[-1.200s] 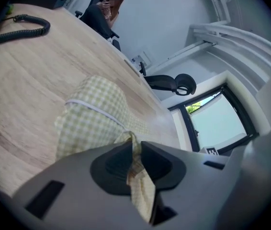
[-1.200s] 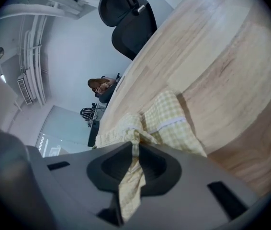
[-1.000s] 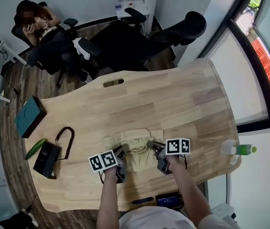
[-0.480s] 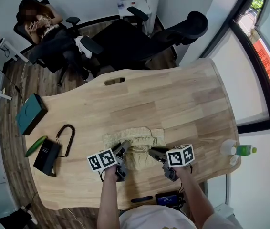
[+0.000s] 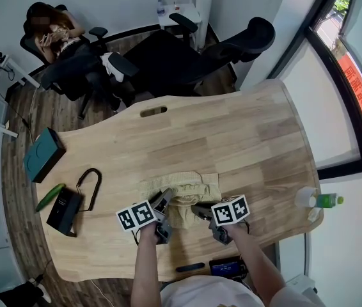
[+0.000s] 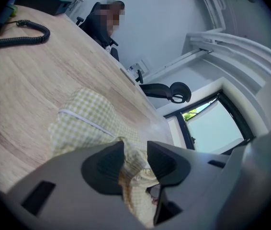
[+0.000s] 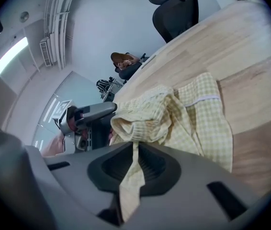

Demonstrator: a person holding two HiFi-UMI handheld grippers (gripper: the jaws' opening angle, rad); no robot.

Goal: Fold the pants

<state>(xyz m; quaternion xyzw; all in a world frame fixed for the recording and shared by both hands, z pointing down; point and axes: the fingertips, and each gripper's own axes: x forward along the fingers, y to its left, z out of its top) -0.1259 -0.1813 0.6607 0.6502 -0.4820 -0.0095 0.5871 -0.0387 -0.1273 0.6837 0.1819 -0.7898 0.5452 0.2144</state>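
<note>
The yellow checked pants (image 5: 182, 192) lie bunched on the wooden table (image 5: 232, 139) near its front edge. My left gripper (image 5: 165, 197) is at their near left side. In the left gripper view a thick bunch of the pants (image 6: 92, 116) fills the gap of the left gripper (image 6: 131, 150), and the pads press on it. My right gripper (image 5: 198, 209) is at the near right side; its jaws are closing. In the right gripper view the right gripper (image 7: 136, 152) pinches a thin fold of the pants (image 7: 193, 114), which hangs lifted off the wood. The left gripper (image 7: 85, 116) shows beyond it.
A teal box (image 5: 43, 154), a green cucumber (image 5: 48, 197) and a black device with a coiled cable (image 5: 62, 211) sit at the table's left. A bottle (image 5: 318, 200) stands at the right edge. Black office chairs (image 5: 187, 50) and a seated person (image 5: 53, 34) are behind the table.
The right gripper drew back toward the near edge, rolled, then shifted left with the cloth in it. The pants' near edge is more bunched. The left gripper stayed almost in place.
</note>
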